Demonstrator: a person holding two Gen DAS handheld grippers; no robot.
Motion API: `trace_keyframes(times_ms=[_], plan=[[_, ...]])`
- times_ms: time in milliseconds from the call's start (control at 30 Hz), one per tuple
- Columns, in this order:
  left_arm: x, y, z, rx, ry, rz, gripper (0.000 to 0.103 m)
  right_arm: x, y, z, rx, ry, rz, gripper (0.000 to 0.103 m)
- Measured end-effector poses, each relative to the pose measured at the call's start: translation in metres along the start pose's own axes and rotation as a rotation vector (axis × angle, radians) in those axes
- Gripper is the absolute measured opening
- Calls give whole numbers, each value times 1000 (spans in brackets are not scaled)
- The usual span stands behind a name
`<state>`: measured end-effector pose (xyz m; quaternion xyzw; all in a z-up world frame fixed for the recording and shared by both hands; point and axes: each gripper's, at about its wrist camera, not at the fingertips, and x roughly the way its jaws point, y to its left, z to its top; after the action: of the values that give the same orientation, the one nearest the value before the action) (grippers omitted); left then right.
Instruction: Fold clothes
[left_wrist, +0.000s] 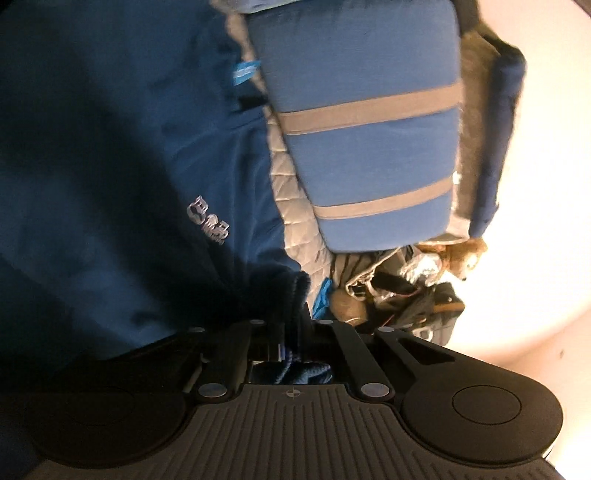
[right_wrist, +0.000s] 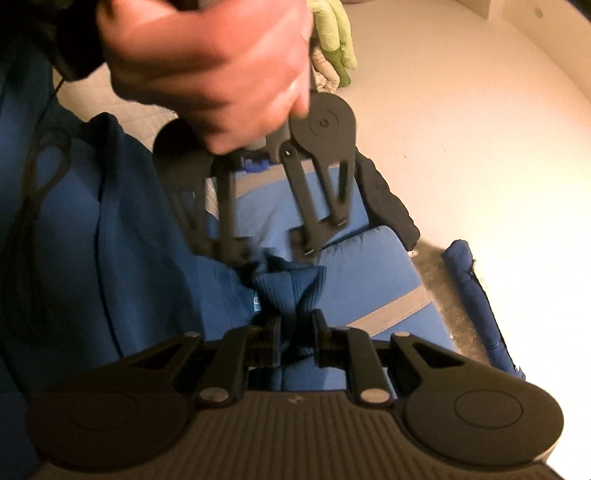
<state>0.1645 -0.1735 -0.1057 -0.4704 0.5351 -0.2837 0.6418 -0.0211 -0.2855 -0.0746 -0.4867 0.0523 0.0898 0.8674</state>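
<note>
A dark blue garment (left_wrist: 129, 147) with a small white logo (left_wrist: 208, 219) fills the left of the left wrist view. My left gripper (left_wrist: 299, 310) is shut on its ribbed edge (left_wrist: 301, 288), and more blue cloth bunches behind the fingers. In the right wrist view my right gripper (right_wrist: 295, 325) is shut on the same ribbed edge (right_wrist: 291, 284), which is gathered into a bunch. Opposite it, a hand (right_wrist: 207, 66) holds the left gripper (right_wrist: 266, 254), whose fingertips meet the bunch from the far side. The garment (right_wrist: 122, 240) hangs to the left.
A lighter blue cushion with grey stripes (left_wrist: 362, 155) lies on a quilted grey cover (left_wrist: 291, 192). A plush toy (left_wrist: 465, 258) and a clutter pile (left_wrist: 399, 291) sit beyond. On the pale floor (right_wrist: 480, 147) are a rolled dark blue cloth (right_wrist: 476, 295), a black garment (right_wrist: 388, 206) and a green item (right_wrist: 334, 33).
</note>
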Motion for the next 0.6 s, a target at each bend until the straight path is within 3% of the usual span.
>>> trace_keyframes(times_ms=[33,67,233,400,600], plan=[[0,-5,0,27,-1,-1,5,0,-1,-1,7,4,-1,24],[-1,-10,0,57,-6,3,5,0,-2,-1,14,7,-1,42],[-13,-48,-3,246,-44,4,5,8,-17,-15,68,77,16,70],[-29,-79,-2,407,-91,14,5,20,-34,-49,182,197,-2,72],[-48,-97,-5,525,-139,51,5,37,-74,-99,458,338,-40,77]])
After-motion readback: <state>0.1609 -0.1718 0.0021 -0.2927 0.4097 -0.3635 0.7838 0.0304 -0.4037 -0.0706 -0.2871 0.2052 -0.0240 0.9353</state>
